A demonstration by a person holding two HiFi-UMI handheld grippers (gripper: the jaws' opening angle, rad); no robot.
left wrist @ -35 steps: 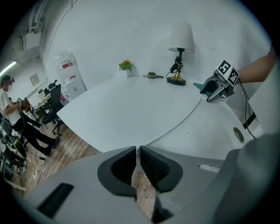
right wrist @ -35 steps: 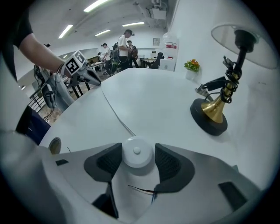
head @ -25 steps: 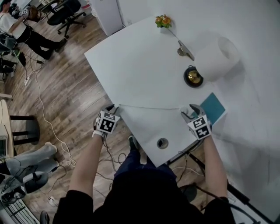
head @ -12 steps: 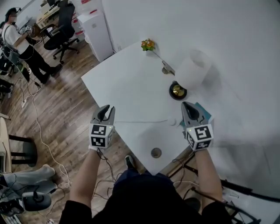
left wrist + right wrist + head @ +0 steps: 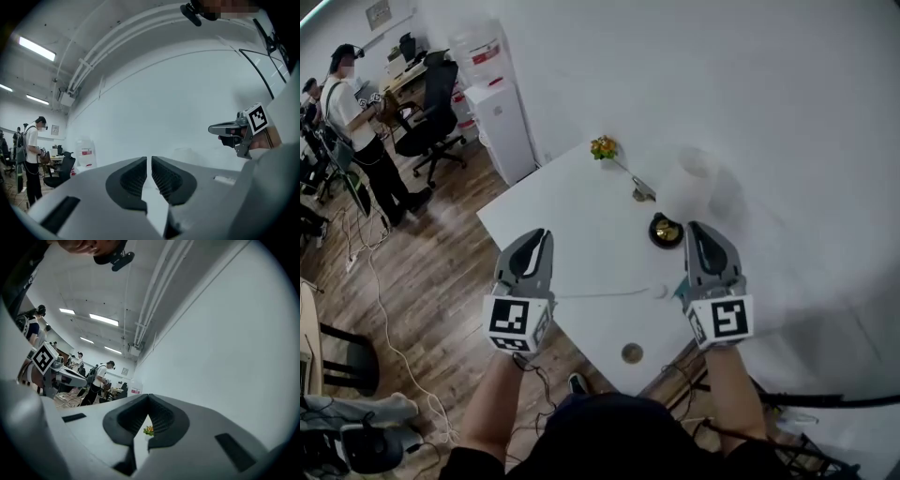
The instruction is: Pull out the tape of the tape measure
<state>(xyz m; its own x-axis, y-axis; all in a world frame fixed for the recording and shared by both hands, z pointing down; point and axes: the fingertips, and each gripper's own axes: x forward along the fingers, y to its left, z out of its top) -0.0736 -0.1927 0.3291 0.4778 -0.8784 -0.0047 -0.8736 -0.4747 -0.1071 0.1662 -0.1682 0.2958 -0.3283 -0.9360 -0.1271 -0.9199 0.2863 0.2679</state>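
Lying thin, pale on table [image 5: 581, 220]: tape [image 5: 609, 294]; left tool [image 5: 540, 234] closing to empty slit, right tool [image 5: 697, 228] pressed together.

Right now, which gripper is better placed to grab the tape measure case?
Right, likely: the case lies by the right gripper, jaws shut, empty. The left gripper, jaws just closing on nothing, is over the tape's far end.

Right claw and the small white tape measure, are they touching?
Apart. Right gripper view shows the right claw shut on nothing; head view shows the small white tape measure lying on the white table.
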